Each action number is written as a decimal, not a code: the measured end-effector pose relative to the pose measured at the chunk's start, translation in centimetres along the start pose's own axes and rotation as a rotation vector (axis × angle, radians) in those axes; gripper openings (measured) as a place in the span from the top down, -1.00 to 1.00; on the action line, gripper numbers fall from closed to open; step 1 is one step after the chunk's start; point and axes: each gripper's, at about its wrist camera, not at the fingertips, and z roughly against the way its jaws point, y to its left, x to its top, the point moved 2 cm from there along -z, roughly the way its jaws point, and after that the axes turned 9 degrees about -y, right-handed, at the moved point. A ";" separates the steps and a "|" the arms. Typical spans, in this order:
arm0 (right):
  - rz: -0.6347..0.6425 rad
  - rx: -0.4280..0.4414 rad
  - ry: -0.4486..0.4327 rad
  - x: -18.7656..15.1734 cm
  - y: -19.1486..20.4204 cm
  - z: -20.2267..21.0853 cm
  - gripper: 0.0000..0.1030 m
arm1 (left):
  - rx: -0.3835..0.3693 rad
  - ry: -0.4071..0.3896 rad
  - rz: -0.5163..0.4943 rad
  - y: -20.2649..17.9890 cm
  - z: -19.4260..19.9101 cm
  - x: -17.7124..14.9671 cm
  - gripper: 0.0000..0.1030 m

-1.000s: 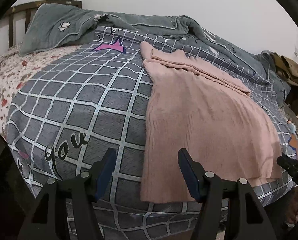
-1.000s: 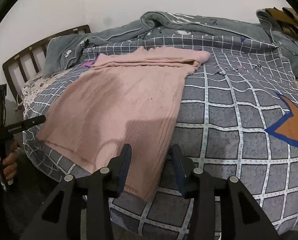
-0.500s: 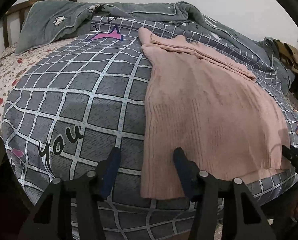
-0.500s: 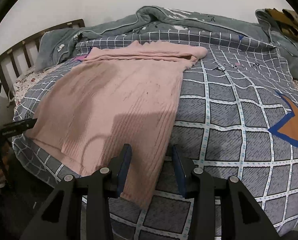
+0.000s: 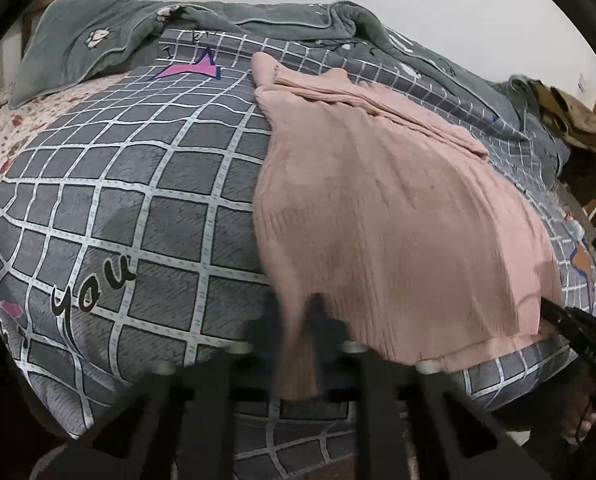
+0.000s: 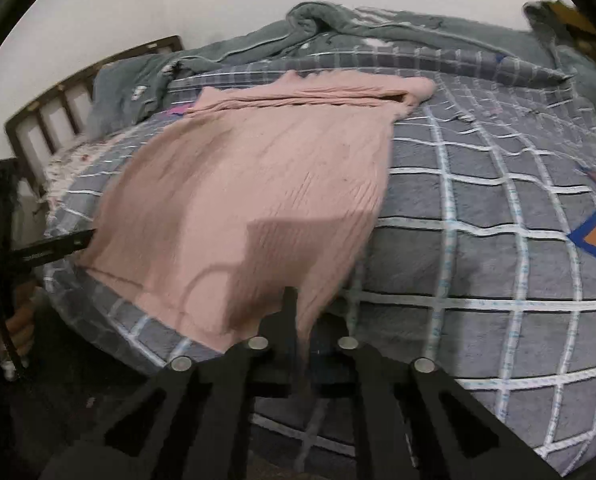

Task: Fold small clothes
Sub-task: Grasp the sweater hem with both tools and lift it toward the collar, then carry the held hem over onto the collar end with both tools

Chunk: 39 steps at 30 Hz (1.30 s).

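A pink knitted sweater (image 5: 377,220) lies flat on the grey checked duvet (image 5: 138,200), sleeves folded across its far end, hem at the near bed edge. My left gripper (image 5: 298,328), blurred, has its jaws closing tight on the hem's left corner, which bunches up between the fingers. In the right wrist view the sweater (image 6: 258,180) is pinched at its right hem corner by my right gripper (image 6: 301,320), jaws closing and drawn together on the cloth. Each gripper also shows at the edge of the other's view: the right gripper (image 5: 569,324), the left gripper (image 6: 50,248).
A rumpled grey-green blanket (image 5: 178,28) lies along the far side of the bed by the wall. A floral sheet (image 5: 2,140) and a wooden headboard (image 6: 78,92) are at one end. An olive garment (image 5: 569,120) sits at the other end.
Both grippers went from open around the hem corners to shut on them. The hem corners now bunch and lift slightly between the fingers.
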 end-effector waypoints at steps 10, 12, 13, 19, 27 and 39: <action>-0.011 0.067 -0.163 6.0 1.1 4.3 0.91 | -0.175 -0.136 0.161 1.0 4.6 6.6 0.86; -0.033 0.056 -0.191 8.2 0.9 4.6 0.91 | -0.164 -0.169 0.148 0.3 5.2 9.0 0.86; -0.040 0.043 -0.200 9.3 0.8 4.5 0.91 | -0.155 -0.180 0.141 0.1 5.3 9.9 0.86; -0.118 0.025 -0.253 16.0 -0.4 3.0 0.91 | -0.164 -0.235 0.142 -0.8 3.9 16.0 0.86; -0.209 0.051 -0.236 22.3 -4.3 -2.5 0.91 | -0.096 -0.259 0.147 -0.6 -2.4 21.7 0.86; -0.331 0.032 -0.167 27.9 -10.2 -14.8 0.91 | -0.043 -0.206 0.143 -0.7 -15.4 27.0 0.86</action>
